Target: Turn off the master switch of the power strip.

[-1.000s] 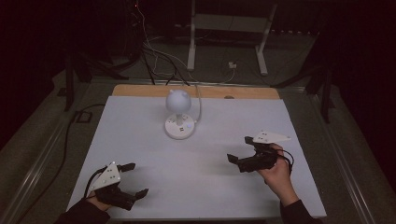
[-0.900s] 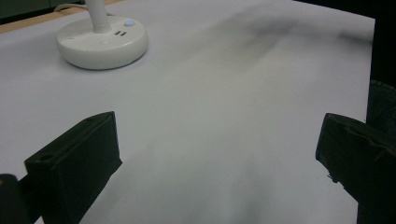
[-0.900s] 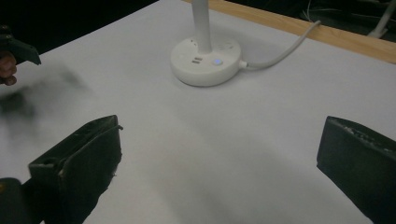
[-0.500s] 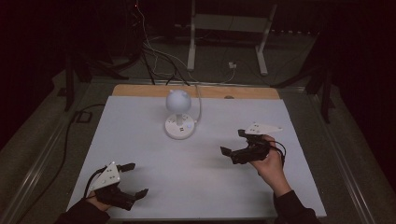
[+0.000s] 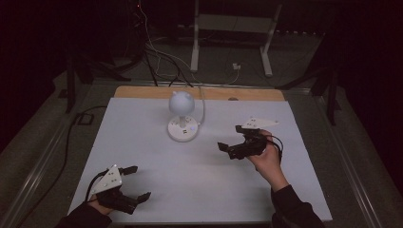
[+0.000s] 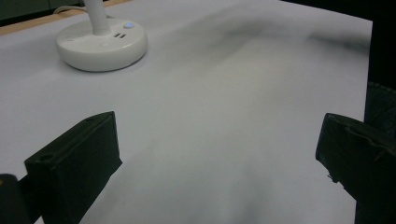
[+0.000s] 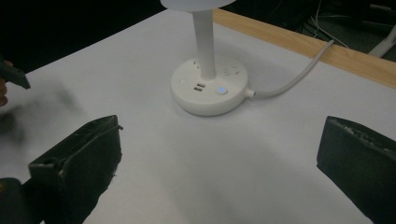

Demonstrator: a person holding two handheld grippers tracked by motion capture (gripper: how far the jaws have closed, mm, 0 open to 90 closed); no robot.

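Note:
A small white desk lamp with a round head [image 5: 181,101] stands on a round base [image 5: 183,129] at the far middle of the white table [image 5: 142,152]. The base [image 7: 209,88] carries a lit blue button and ports, and it lies ahead of my right gripper [image 7: 219,158], whose jaws are spread wide around nothing. In the high view the right gripper [image 5: 229,137] hovers to the right of the lamp and points left at it. My left gripper [image 5: 138,183] rests near the front left edge, open. Far ahead of the left gripper [image 6: 215,154] sits the base [image 6: 100,44].
A white cable [image 7: 299,74] runs from the lamp base over the wooden strip [image 5: 199,93] at the table's far edge. Beyond it, dark floor holds cables and a white stand [image 5: 230,28]. The other hand's gripper [image 7: 11,74] pokes in at the left edge.
My right gripper has moved left and a little farther from the person, closer to the lamp base. The left gripper has stayed put.

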